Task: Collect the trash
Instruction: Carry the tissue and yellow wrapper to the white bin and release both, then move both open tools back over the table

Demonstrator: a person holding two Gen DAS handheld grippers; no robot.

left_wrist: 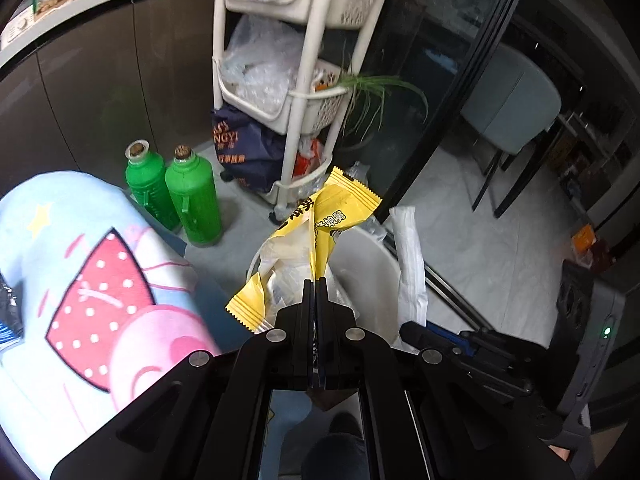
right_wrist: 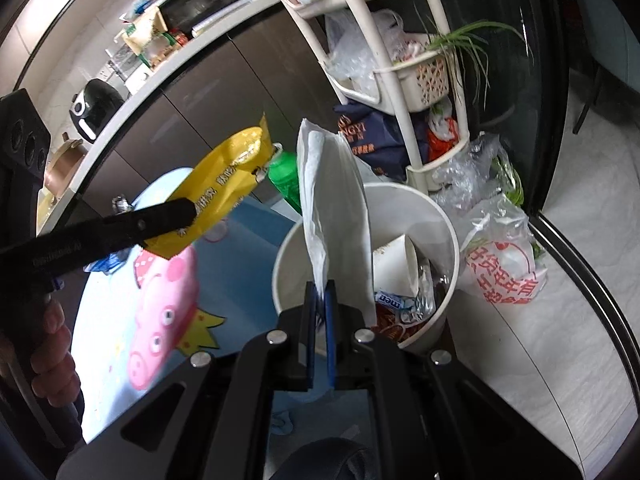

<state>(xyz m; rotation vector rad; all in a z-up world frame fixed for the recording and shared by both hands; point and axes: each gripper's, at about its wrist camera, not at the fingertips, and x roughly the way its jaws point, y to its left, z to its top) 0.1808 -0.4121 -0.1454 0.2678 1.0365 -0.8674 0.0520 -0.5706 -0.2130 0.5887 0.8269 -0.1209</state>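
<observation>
Black linkage of the left gripper (left_wrist: 315,280) fills the near edge of its view, jaws pressed together on a yellow snack wrapper (left_wrist: 320,220) that rises toward twelve o'clock. Likewise the right gripper (right_wrist: 320,284) is nearly closed, its blue pads pinching the lower edge of a white paper wrapper (right_wrist: 336,208) standing upright.

By size: the cartoon-pig cloth (right_wrist: 160,300) covers the surface at nine o'clock; a white tiered cart (left_wrist: 296,92) stuffed with plastic bags stands at twelve; the white trash bin (right_wrist: 440,236) sits just behind the paper wrapper, holding a paper cup and foil scraps. Two green bottles (left_wrist: 192,200) stand at ten o'clock, side by side.
</observation>
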